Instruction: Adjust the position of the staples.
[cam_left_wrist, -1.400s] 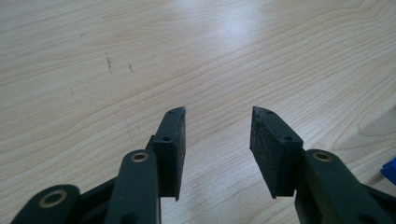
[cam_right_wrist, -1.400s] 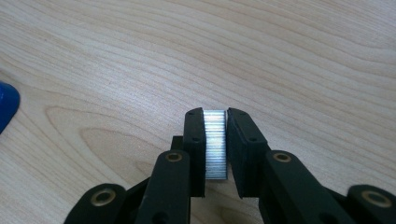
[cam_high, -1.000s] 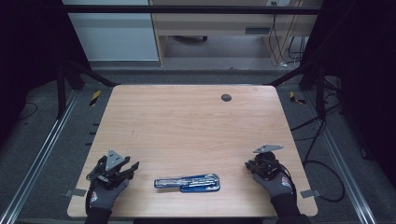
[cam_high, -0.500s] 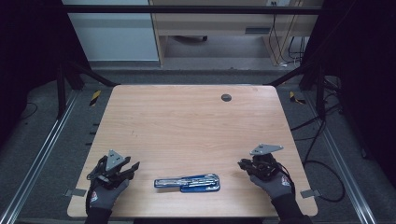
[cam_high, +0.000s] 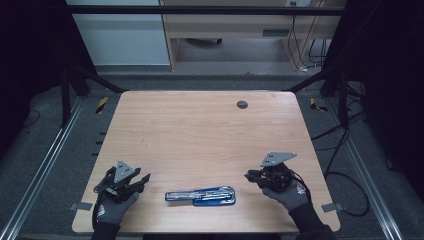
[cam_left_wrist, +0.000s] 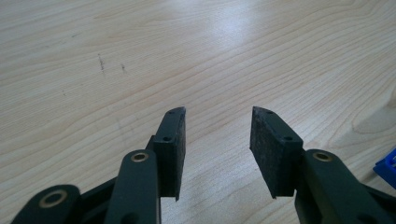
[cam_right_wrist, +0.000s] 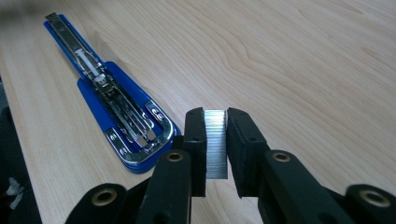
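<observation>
On the table, one opened blue stapler, right hand-held gripper clamping one staple strip, left hand-held gripper open, empty.

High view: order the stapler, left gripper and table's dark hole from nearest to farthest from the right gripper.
1. Stapler, lying open just left of the right gripper.
2. Left gripper, at the near left edge.
3. Dark hole, near the table's far edge.

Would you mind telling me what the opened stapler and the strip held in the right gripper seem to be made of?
Stapler: glossy blue base, probably plastic or painted metal, with a shiny chromed metal channel. Staple strip: bright ribbed metal, pinched in the right gripper.
</observation>
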